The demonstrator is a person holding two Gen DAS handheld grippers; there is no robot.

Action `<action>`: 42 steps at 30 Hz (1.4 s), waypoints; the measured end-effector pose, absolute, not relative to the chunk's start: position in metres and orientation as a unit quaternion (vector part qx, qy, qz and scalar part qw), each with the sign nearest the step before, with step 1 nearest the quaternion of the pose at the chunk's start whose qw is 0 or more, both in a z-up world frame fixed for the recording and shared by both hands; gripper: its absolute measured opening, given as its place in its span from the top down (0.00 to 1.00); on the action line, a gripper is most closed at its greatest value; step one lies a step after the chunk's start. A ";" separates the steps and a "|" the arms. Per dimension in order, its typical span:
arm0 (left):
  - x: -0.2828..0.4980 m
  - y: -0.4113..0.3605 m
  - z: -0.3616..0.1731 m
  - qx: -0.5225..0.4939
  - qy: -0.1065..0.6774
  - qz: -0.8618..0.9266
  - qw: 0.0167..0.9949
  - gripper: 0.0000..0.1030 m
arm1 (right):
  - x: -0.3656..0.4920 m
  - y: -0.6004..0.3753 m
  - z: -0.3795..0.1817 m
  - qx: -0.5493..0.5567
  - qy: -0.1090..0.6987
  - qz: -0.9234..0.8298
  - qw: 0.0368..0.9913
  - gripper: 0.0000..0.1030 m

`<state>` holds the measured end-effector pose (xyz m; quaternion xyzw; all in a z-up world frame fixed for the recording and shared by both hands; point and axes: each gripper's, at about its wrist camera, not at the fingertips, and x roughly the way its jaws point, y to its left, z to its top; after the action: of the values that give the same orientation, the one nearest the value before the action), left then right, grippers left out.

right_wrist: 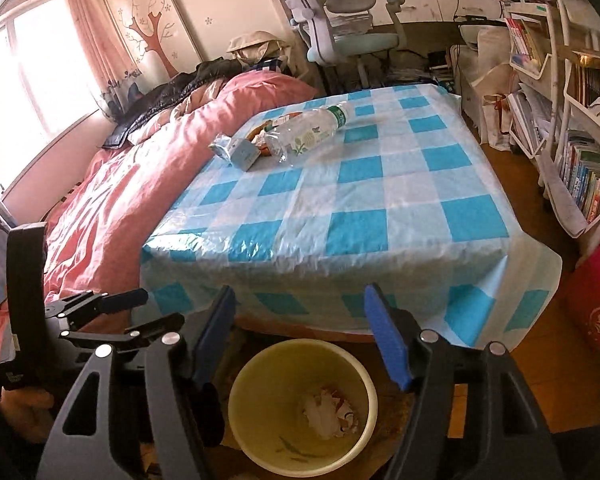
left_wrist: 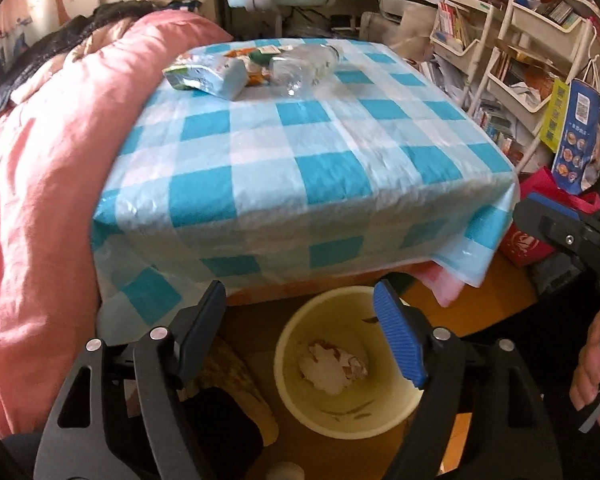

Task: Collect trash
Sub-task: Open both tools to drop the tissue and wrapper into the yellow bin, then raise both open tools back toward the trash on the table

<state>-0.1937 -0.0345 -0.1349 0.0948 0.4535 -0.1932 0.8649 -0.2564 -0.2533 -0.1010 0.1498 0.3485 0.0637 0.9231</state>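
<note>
While the trash still lies on the far side of the checked cloth [left_wrist: 300,152], I hold both grippers back at the near edge, above the bin. The clear plastic bottle [right_wrist: 308,130] lies on its side well ahead of the right gripper [right_wrist: 300,336], a little left of its line; touching it are a small blue carton [right_wrist: 238,152] and some orange-printed wrappers [left_wrist: 256,70], too bunched for me to tell apart. From the left gripper [left_wrist: 300,328] the same cluster sits far ahead and slightly left. Both sets of jaws stand spread wide and carry nothing.

Directly below and between each pair of jaws is the yellow bin [right_wrist: 240,420], standing on the floor against the table's edge, with crumpled paper [left_wrist: 334,366] already at its bottom. A pink quilt [left_wrist: 40,200] crowds the cloth's left side.

I judge the collecting partly done, with this step being the reach for another piece. My next move calls for carrying one gripper forward over the cloth, lowering its jaws either side of the bottle's body, and closing gently, since thin plastic may buckle or roll away.
</note>
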 end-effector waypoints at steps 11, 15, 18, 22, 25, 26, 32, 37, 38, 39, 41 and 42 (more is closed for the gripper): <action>-0.193 -0.029 -0.129 0.089 0.430 -0.176 0.881 0.28 | -0.257 -0.252 -0.100 0.143 0.342 0.060 0.927 0.34; -0.189 -0.028 -0.119 0.081 0.408 -0.169 0.893 0.26 | -0.256 -0.253 -0.091 0.135 0.327 0.052 0.934 0.34; -0.176 -0.027 -0.097 0.075 0.379 -0.163 0.908 0.24 | -0.248 -0.252 -0.082 0.121 0.315 0.052 0.940 0.32; -0.153 -0.022 -0.071 0.080 0.343 -0.146 0.925 0.21 | -0.232 -0.250 -0.070 0.101 0.299 0.053 0.947 0.31; -0.136 -0.017 -0.061 0.076 0.329 -0.130 0.932 0.20 | -0.223 -0.249 -0.068 0.089 0.286 0.049 0.953 0.31; -0.131 -0.014 -0.060 0.071 0.328 -0.122 0.934 0.20 | -0.222 -0.249 -0.069 0.091 0.285 0.048 0.953 0.31; -0.119 -0.006 -0.064 0.036 0.342 -0.105 0.933 0.20 | -0.218 -0.244 -0.079 0.092 0.295 0.052 0.949 0.31; -0.124 -0.013 -0.064 0.047 0.333 -0.108 0.935 0.20 | -0.218 -0.245 -0.078 0.098 0.294 0.050 0.949 0.30; -0.124 -0.013 -0.065 0.046 0.334 -0.108 0.935 0.20 | -0.218 -0.246 -0.078 0.100 0.294 0.049 0.949 0.30; -0.124 -0.013 -0.065 0.044 0.335 -0.109 0.935 0.20 | -0.217 -0.246 -0.078 0.101 0.294 0.049 0.949 0.30; -0.124 -0.013 -0.065 0.042 0.335 -0.108 0.935 0.20 | -0.217 -0.246 -0.077 0.101 0.294 0.049 0.949 0.30; -0.124 -0.013 -0.065 0.043 0.335 -0.109 0.935 0.20 | -0.217 -0.246 -0.077 0.100 0.294 0.049 0.949 0.30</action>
<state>-0.1238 -0.0126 -0.0652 0.0425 0.3348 -0.1086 0.9350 -0.2169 -0.2458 -0.0770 0.1003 0.2941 0.0492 0.9492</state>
